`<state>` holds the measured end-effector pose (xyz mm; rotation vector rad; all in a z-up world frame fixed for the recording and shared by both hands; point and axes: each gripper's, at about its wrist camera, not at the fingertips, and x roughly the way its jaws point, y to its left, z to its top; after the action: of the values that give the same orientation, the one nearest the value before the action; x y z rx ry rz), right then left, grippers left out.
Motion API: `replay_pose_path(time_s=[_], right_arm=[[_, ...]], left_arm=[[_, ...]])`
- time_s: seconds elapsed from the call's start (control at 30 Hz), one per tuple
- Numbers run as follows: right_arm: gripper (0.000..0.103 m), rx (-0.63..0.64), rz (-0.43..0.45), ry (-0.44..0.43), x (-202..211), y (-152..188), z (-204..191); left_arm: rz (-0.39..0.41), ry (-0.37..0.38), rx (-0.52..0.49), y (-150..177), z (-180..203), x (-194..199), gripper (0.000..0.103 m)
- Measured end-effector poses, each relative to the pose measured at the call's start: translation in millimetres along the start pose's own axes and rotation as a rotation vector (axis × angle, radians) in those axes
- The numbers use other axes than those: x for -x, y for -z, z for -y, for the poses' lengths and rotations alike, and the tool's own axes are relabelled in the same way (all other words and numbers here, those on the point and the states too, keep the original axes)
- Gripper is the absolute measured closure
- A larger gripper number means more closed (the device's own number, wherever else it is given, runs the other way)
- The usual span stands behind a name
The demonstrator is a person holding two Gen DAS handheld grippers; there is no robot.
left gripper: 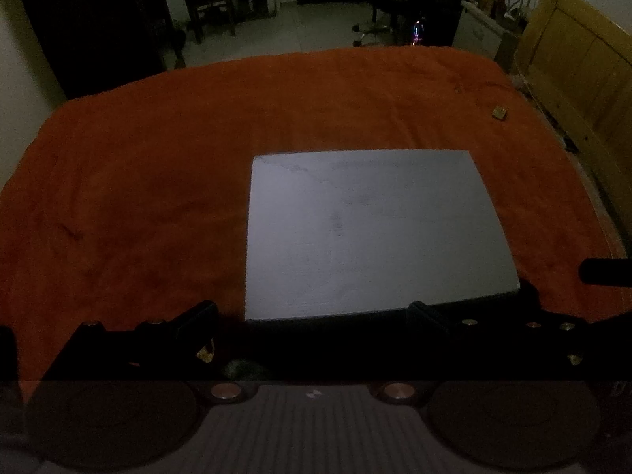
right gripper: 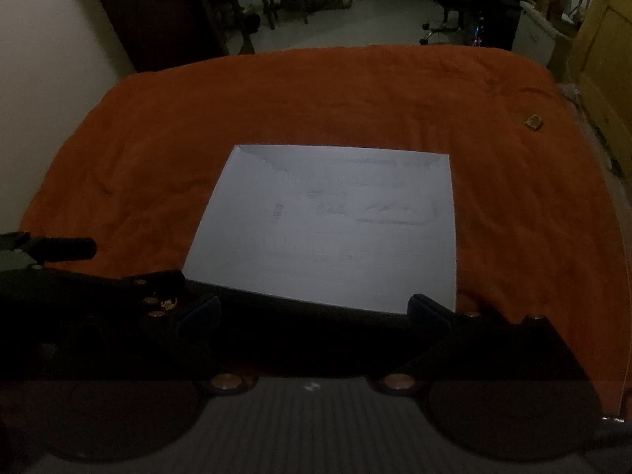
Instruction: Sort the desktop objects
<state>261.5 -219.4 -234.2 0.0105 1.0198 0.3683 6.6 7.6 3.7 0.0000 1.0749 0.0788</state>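
A white sheet of paper (left gripper: 371,229) lies flat on the orange cloth; it also shows in the right wrist view (right gripper: 331,225), with faint print on it. A small gold-coloured object (left gripper: 499,112) lies far right on the cloth, and shows in the right wrist view (right gripper: 533,121) too. My left gripper (left gripper: 312,316) is open and empty, its fingers at the paper's near edge. My right gripper (right gripper: 314,310) is open and empty, at the paper's near edge. The left gripper's body shows at the left of the right wrist view (right gripper: 59,252).
The orange cloth (left gripper: 158,150) covers the whole table. A wooden panel (left gripper: 580,59) stands at the right. Beyond the far edge are a tiled floor, a dark chair (left gripper: 209,0) and dark furniture. The room is dim.
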Motion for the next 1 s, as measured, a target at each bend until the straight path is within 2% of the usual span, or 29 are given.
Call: replay_pose_path(time_s=[0.37, 0.57, 1.0], right_arm=[[0.000, -0.022, 0.046, 0.015, 6, -11, 4], [0.000, -0.066, 0.032, 0.021, 4, -15, 12], [0.000, -0.022, 0.018, 0.033, 0, -15, 5]], left_arm=[[0.049, -0.007, 0.005, -5, -1, 6, 0.001], [0.035, -0.009, 0.008, -4, -1, 5, 0.001], [0.027, -0.009, -0.010, -2, 0, 4, 0.001]])
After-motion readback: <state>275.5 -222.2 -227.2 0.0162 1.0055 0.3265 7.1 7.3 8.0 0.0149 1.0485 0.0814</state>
